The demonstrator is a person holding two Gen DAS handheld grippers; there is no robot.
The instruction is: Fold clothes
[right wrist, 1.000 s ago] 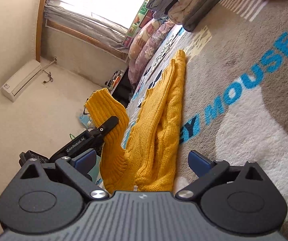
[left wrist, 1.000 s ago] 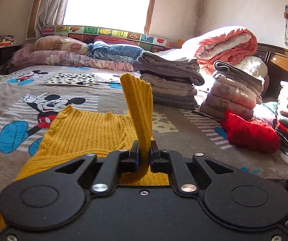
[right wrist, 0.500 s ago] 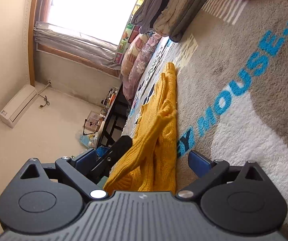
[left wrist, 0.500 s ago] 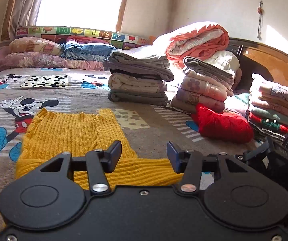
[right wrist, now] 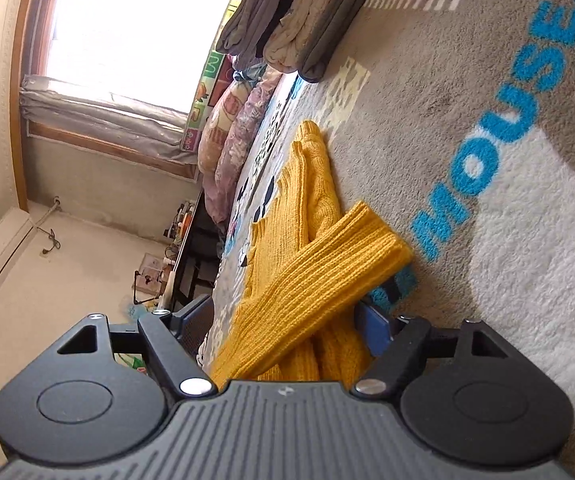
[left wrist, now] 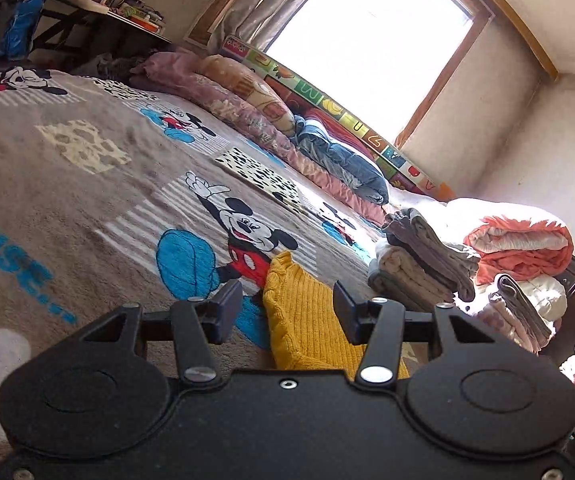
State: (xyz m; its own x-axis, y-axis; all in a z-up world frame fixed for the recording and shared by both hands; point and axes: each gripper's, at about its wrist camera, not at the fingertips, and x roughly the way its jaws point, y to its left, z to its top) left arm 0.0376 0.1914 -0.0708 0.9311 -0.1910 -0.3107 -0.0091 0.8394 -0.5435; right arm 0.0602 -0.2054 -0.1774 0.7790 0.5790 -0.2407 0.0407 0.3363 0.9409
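Right wrist view: yellow sweater [right wrist: 307, 216] lengthwise toward pillows [right wrist: 231, 140], sleeve [right wrist: 327, 272] crosswise; both grippers' fingers apart, empty.

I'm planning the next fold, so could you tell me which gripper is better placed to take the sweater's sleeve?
Probably the right gripper: it is open with the sleeve lying across between its fingers. The left gripper, also open, faces only an edge of the sweater.
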